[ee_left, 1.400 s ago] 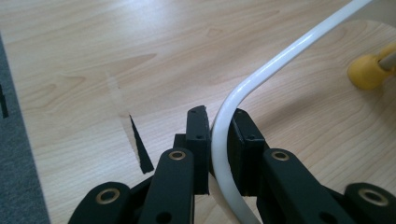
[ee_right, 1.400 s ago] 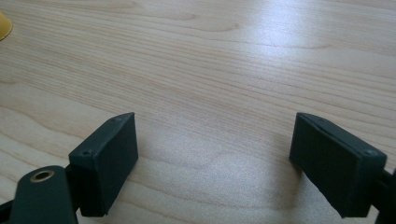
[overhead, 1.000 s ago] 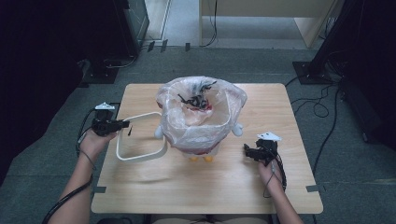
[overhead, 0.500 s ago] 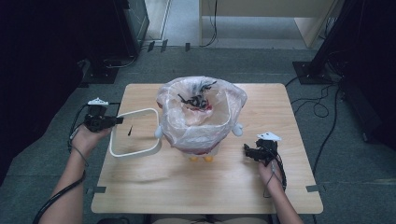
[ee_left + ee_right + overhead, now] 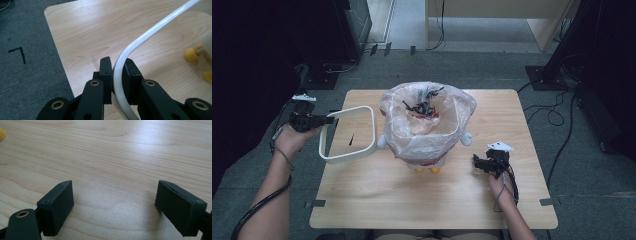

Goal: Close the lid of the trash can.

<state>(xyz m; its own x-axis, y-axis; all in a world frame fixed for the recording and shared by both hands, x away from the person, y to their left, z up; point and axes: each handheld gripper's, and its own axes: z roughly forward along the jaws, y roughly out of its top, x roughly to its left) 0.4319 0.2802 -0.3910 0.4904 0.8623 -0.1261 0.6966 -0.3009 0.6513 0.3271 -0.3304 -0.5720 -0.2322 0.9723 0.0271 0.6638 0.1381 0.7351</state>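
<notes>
Moved: white ring (image 5: 348,135) carried further left, off the bin.
Left gripper (image 5: 117,75): clamped on ring's rim.
Right gripper (image 5: 115,205): wide, on worktop (image 5: 432,200).
Beside: bag-lined bin (image 5: 427,122), mid-worktop.

One white ring (image 5: 348,135), one lined bin (image 5: 424,122), two claws.

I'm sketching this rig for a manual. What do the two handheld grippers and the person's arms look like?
Both grippers, left and right, are black with two flat rectangular jaws, brass-coloured rivets on the linkages, a pale plate on top and a dark cable trailing along the forearm. The forearms are bare, no sleeves visible.
</notes>
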